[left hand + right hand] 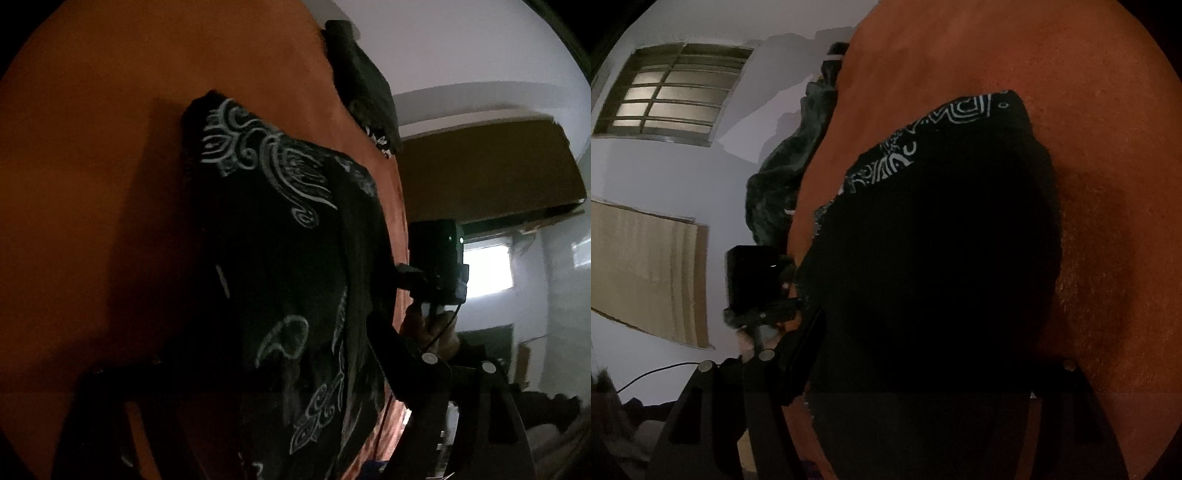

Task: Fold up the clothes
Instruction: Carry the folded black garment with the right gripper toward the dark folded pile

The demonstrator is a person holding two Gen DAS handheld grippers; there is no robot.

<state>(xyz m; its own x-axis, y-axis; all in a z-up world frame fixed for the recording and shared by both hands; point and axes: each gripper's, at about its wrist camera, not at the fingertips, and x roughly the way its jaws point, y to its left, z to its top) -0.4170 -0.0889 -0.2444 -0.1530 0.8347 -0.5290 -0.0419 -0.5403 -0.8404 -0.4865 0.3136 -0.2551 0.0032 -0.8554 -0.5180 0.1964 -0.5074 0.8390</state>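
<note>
A black garment with a pale swirling print (280,229) lies on an orange surface (110,147). In the left wrist view it runs from mid-frame down between my left gripper's (266,387) dark fingers. The right gripper's body (439,266) shows beside the cloth's right edge. In the right wrist view the same black garment (934,240) fills the centre and reaches down between my right gripper's (923,376) fingers, with printed trim along its upper left edge. The left gripper's body (753,284) sits at its left edge. Both grippers' jaws are dark against the cloth.
A second dark garment (365,85) lies bunched at the far edge of the orange surface; it also shows in the right wrist view (790,158). White walls, a barred window (672,92) and a brown board (646,273) lie beyond.
</note>
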